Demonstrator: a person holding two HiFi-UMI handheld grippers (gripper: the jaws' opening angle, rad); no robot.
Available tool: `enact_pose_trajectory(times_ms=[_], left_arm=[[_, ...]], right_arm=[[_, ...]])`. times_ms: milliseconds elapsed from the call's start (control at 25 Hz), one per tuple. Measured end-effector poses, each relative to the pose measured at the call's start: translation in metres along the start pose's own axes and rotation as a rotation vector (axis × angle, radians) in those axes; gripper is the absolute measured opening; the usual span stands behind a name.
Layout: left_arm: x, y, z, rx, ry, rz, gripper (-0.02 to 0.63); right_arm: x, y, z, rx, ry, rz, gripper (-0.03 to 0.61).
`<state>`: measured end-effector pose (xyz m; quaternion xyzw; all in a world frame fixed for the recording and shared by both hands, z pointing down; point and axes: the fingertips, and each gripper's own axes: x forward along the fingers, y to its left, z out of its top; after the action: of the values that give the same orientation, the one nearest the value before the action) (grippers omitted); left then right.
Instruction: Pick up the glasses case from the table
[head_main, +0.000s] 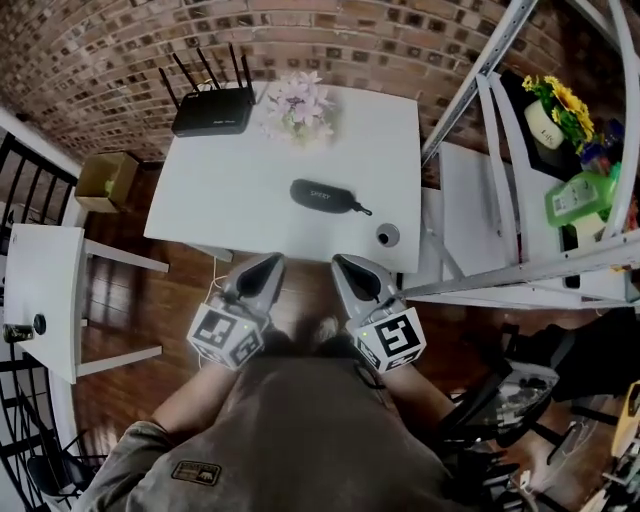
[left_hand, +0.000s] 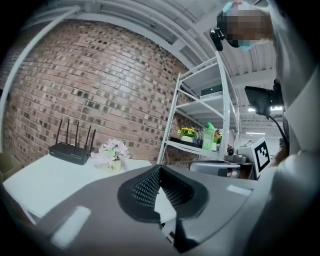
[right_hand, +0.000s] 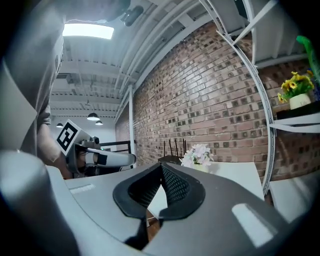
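Stage: approach | left tongs (head_main: 268, 266), right tongs (head_main: 345, 266): both closed tip-to-tip, empty, held level at near bench (head_main: 200, 200) edge for reach-in | glasses case (head_main: 325, 196): flat, mid-bench, right of centre, beyond both tongs.

Head view: even light, white table (head_main: 230, 200) nearly blown out, floor (head_main: 120, 300) dim. Heavy fisheye everywhere; gripper views vignetted black at corners. Ceiling light (right_hand: 87, 31) glares.
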<state>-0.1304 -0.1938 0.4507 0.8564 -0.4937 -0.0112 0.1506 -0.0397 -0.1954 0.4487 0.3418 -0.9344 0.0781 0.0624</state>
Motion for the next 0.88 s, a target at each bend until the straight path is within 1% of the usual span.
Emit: enact_pose_trajectory(times_ms=[200, 400, 560, 720, 880], left_arm=[[0.023, 0.018, -0.005, -0.011, 0.039, 0.012, -0.003], [0.04, 0.044, -0.013, -0.021, 0.067, -0.003, -0.002], [0.058, 0.067, -0.012, -0.025, 0.089, -0.044, -0.002], [0.071, 0.086, -0.018, -0.033, 0.117, -0.091, -0.002], [0.084, 0.106, -0.025, -0.037, 0.14, -0.123, -0.002]], right_arm=[[0.02, -0.022, -0.009, 0.026, 0.03, 0.002, 0.012], [0.044, -0.034, -0.02, 0.026, 0.064, -0.013, 0.012], [0.065, -0.048, -0.02, 0.01, 0.091, -0.052, 0.012], [0.082, -0.058, -0.03, 0.012, 0.123, -0.107, 0.012], [0.101, -0.066, -0.036, -0.039, 0.167, -0.114, 0.012]])
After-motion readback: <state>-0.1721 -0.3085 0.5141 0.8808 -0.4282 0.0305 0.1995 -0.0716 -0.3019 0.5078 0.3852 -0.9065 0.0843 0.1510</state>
